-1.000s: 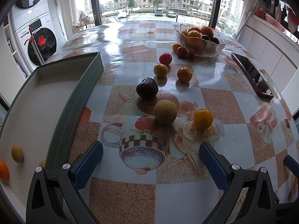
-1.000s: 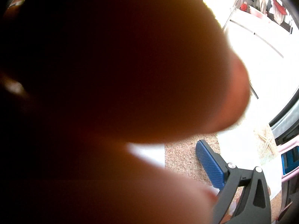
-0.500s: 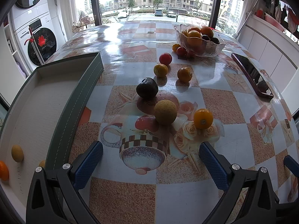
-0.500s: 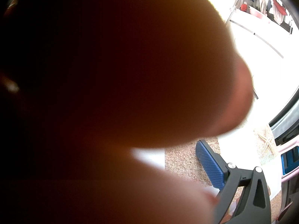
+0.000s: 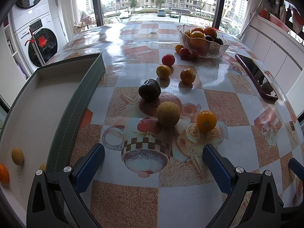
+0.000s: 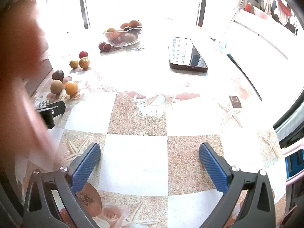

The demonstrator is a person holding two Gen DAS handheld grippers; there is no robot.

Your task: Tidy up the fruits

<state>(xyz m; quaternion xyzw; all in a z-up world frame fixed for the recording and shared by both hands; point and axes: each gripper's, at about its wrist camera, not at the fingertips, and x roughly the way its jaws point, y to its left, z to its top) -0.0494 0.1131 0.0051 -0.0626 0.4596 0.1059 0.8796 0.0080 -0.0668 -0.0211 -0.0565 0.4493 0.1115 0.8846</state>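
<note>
Left gripper (image 5: pixel 153 161) sits low over the near edge of the glossy checkered-pattern table (image 5: pixel 190 205), blue-padded fingers spread wide, nothing between them; right gripper (image 6: pixel 149 160) likewise spread and empty over bare table near its right edge. Loose fruit lies mid-table ahead of the left gripper: dull yellow-green round fruit (image 5: pixel 168 114) touching or just beside a shiny orange citrus (image 5: pixel 206 120), dark purple-black fruit (image 5: pixel 149 92) just behind, then a small yellow-orange fruit (image 5: pixel 163 71), another orange (image 5: pixel 187 75) and a red round fruit (image 5: pixel 168 59). Clear scalloped glass bowl (image 5: pixel 218 52) of fruit stands at the far right, grey-green shallow tray (image 5: pixel 79 98) along the left edge with a few small fruits in its near corner. Blurred hand (image 6: pixel 17 66) covers the right view's left side. Risks, judged: round fruit rolls on the slick top if nudged off-centre; closing on the yellow-green one may knock the citrus; dark maroon-cased phone (image 5: pixel 256 76) near the right edge could get bumped
</note>
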